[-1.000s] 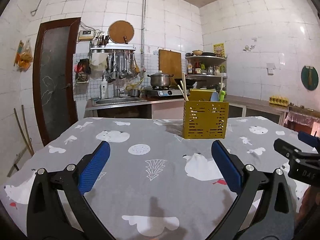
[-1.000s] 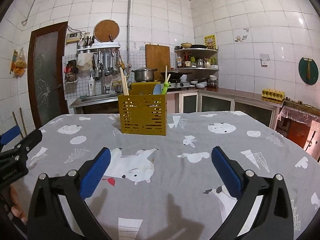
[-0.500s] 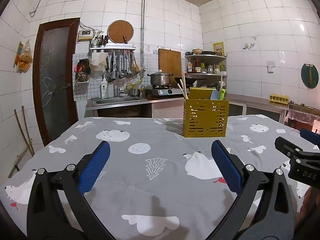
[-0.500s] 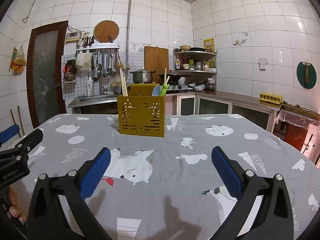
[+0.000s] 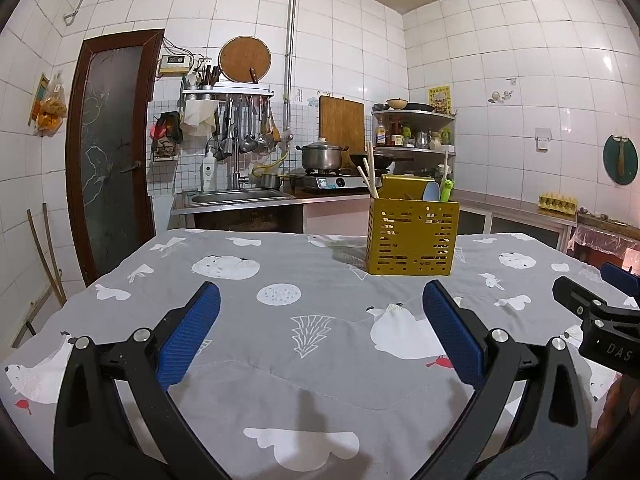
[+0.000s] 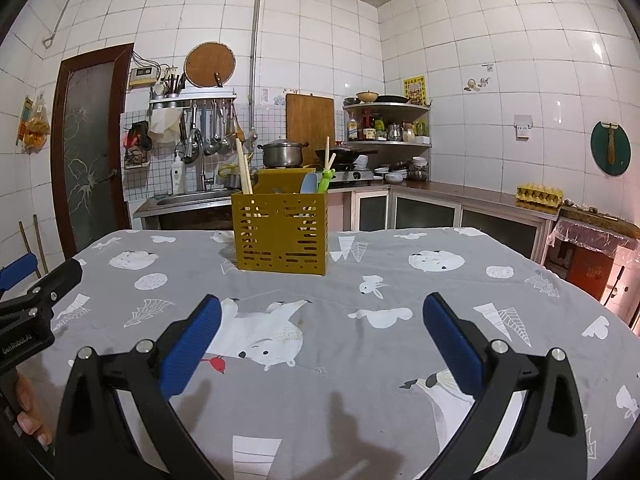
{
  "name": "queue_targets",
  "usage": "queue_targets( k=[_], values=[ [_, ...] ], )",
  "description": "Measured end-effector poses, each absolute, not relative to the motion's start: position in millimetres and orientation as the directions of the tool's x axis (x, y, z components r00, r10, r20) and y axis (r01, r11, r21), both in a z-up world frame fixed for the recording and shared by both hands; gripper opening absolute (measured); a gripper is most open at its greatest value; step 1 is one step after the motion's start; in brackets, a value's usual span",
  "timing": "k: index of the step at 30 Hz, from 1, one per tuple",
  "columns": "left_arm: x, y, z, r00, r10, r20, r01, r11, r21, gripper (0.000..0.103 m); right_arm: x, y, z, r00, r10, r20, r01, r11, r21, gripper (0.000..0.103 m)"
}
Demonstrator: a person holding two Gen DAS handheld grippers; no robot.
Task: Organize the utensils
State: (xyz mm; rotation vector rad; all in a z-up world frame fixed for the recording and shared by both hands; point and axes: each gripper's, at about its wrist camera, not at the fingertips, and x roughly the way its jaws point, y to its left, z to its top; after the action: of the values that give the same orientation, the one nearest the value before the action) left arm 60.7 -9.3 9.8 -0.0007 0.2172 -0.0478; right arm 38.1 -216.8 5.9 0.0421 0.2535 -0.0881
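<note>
One yellow caddy (image 5: 412,238) stands upright on the desk (image 5: 320,380), near the far edge and toward the middle of it. The desk carries a grey cloth (image 6: 360,360) printed with white animals and trees. In the caddy there are two pale chopsticks (image 5: 369,178) leaning at its left side, one light-blue spoon (image 5: 431,192) and one green utensil (image 5: 446,190) at its right side; a further thin pale stick (image 6: 328,150) rises above the green one. What else lies inside the caddy cannot be told through the slots.

There are two claws. The left claw (image 5: 320,324) hangs over the near part of the desk with its blue pads (image 5: 188,334) wide apart and nothing between them; the caddy is well ahead of it and a little to its right. The right claw (image 6: 320,324) is likewise spread wide with nothing between its blue pads (image 6: 454,344), over the near edge; the caddy is well ahead of it and a little to its left. Neither claw touches the caddy or any utensil.

Each view catches the other claw at its side edge, and a person's fingertips (image 6: 28,412) show at the lower left of the right-wrist view.
</note>
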Motion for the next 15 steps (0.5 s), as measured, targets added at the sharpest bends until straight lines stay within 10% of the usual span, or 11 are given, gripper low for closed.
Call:
queue_targets(
  k=[15],
  values=[
    [60.7,-9.0,9.8,0.975,-0.048,-0.216,0.047,0.999,-0.006,0.098,38.1,-217.4,5.4,0.963,-0.083,-0.255,0.093,0.995,0.027,0.098]
  ],
)
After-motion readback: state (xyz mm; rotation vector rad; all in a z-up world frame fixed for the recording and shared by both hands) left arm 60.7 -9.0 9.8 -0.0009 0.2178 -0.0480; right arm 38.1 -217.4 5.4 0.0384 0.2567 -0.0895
